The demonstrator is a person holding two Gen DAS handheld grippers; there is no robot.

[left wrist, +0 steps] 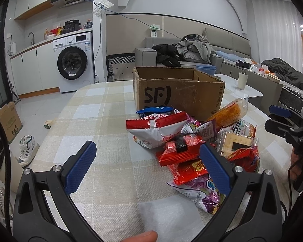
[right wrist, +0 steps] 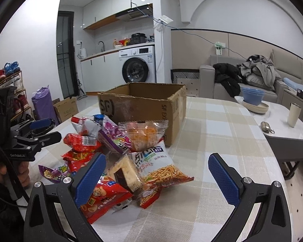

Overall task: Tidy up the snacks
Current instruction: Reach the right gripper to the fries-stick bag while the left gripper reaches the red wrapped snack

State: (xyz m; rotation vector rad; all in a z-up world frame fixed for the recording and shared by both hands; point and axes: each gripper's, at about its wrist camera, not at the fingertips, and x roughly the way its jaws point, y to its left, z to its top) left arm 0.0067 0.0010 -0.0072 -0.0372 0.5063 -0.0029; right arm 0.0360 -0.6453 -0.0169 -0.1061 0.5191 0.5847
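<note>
Snack pile [left wrist: 192, 141] sits on the counter [left wrist: 103, 121], box [left wrist: 177, 92] at its 12 o'clock. My left gripper [left wrist: 147, 165] is spread wide and empty, pile at 1 o'clock. My right gripper [right wrist: 157, 173], also wide apart, is nearer: crackers [right wrist: 125, 171] between its fingers.

Straight ahead of your left fingers, beyond the snack pile, the cardboard box [left wrist: 177, 92] carries a large black "SF" logo on its front and "SF EXPRESS" running down its side panel. In the right wrist view, off to the left of your fingers, the left gripper [right wrist: 44, 129] bears small white "GenRobot.AI" lettering on its black body. The print on the snack packets cannot be made out.
</note>
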